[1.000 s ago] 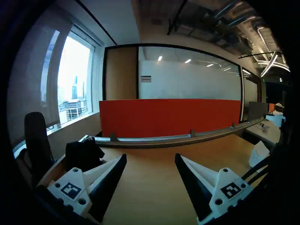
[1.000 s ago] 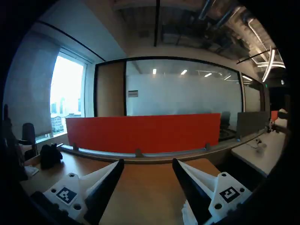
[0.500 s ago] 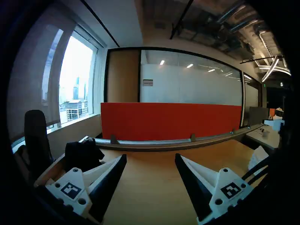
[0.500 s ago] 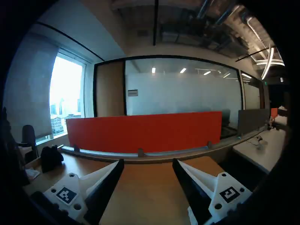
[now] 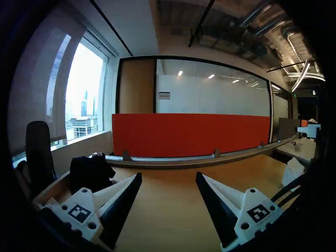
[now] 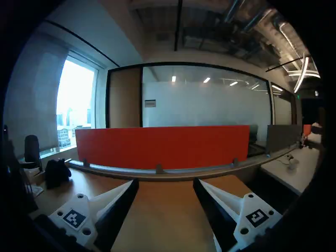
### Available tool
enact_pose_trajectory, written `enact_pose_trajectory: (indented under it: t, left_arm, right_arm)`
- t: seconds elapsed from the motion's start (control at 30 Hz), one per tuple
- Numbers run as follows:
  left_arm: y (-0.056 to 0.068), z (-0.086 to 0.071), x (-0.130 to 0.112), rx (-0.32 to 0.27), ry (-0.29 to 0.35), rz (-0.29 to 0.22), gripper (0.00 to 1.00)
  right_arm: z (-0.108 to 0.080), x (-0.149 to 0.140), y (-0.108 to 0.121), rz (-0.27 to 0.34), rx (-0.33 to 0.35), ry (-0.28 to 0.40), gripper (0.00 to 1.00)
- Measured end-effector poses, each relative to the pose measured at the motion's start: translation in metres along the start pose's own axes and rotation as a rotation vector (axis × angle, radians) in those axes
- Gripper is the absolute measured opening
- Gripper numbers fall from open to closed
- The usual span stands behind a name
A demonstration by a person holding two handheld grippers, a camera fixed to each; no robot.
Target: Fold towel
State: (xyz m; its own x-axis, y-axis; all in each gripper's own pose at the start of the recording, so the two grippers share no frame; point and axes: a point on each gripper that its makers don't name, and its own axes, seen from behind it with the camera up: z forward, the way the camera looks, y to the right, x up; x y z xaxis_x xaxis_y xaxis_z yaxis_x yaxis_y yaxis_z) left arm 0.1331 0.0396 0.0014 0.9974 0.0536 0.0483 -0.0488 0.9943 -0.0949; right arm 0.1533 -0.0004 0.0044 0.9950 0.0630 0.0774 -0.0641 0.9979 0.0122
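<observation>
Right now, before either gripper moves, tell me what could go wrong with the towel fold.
Left gripper and right gripper both have open jaws holding nothing and face the red divider, not down at the desk; a grasp from here could miss.
A white crumpled piece, possibly the towel, sits at the far right of the left gripper view; reaching it would be nearly blind.
The black bundle on the desk's left could snag a sweeping gripper.

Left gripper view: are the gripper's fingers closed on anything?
No: the left gripper stands open, with bare light-brown wooden desk showing between its fingers.
</observation>
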Motion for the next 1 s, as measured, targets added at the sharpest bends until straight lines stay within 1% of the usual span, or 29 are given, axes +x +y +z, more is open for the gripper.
enact_pose_trajectory:
  t: [0.2,0.37,0.6,1.0]
  left_arm:
    - [-0.003,0.0,-0.026,0.007,0.024,0.0,0.95]
    - [-0.007,-0.001,-0.052,0.022,0.033,-0.009,0.95]
    - [-0.019,-0.001,-0.083,0.04,0.045,-0.016,0.95]
    - [-0.029,0.002,-0.114,0.046,0.077,-0.026,0.95]
  right_arm:
    - [-0.001,-0.019,0.001,-0.027,-0.014,-0.007,1.0]
    - [0.001,-0.03,-0.001,-0.023,-0.014,-0.008,1.0]
    - [0.006,-0.045,-0.005,-0.031,-0.015,-0.004,1.0]
    - [0.007,-0.055,-0.007,-0.033,-0.023,0.032,1.0]
